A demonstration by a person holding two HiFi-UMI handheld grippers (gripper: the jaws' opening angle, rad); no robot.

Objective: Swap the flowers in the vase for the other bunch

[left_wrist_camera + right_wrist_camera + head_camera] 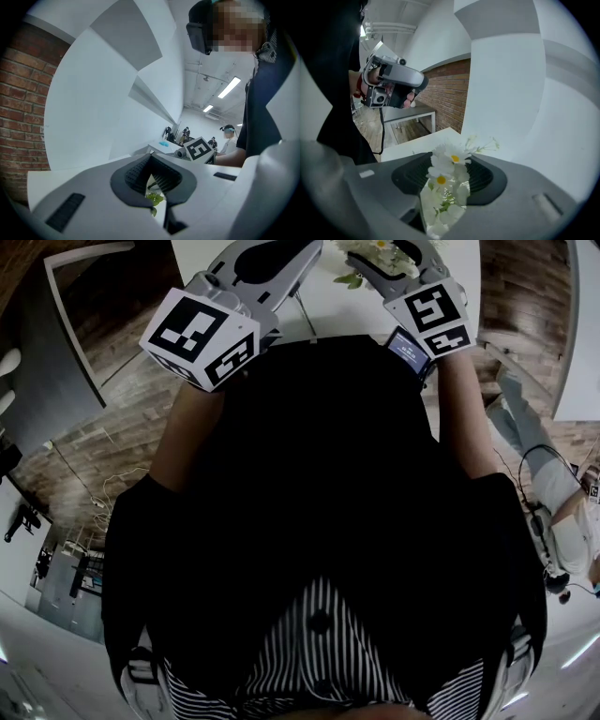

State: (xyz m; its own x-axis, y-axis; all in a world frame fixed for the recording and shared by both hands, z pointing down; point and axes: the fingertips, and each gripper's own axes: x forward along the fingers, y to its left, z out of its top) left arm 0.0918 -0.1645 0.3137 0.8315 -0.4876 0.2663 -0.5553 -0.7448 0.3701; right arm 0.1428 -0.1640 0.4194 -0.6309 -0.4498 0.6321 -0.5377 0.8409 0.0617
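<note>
Flowers (446,180), white daisies, upright between the pads (408,177) of the right gripper (450,171), at 1 o'clock in the head view, over the white desk (328,310). Jaws half closed round the bunch, petals touching both pads: by the look of it a light hold on the heads, with stems hidden below. Left gripper (151,174) at 11 o'clock, jaws together at the tips, gripping nothing plain to see; green leaves (153,199) visible through the slit at 6 o'clock. No vase in any view. Likely risks from here: crushed or torn blooms from a harder squeeze on the heads; a slipping bunch from too soft a hold when lifted; a tipped vase from stems dragged sideways with nothing steadying it.
</note>
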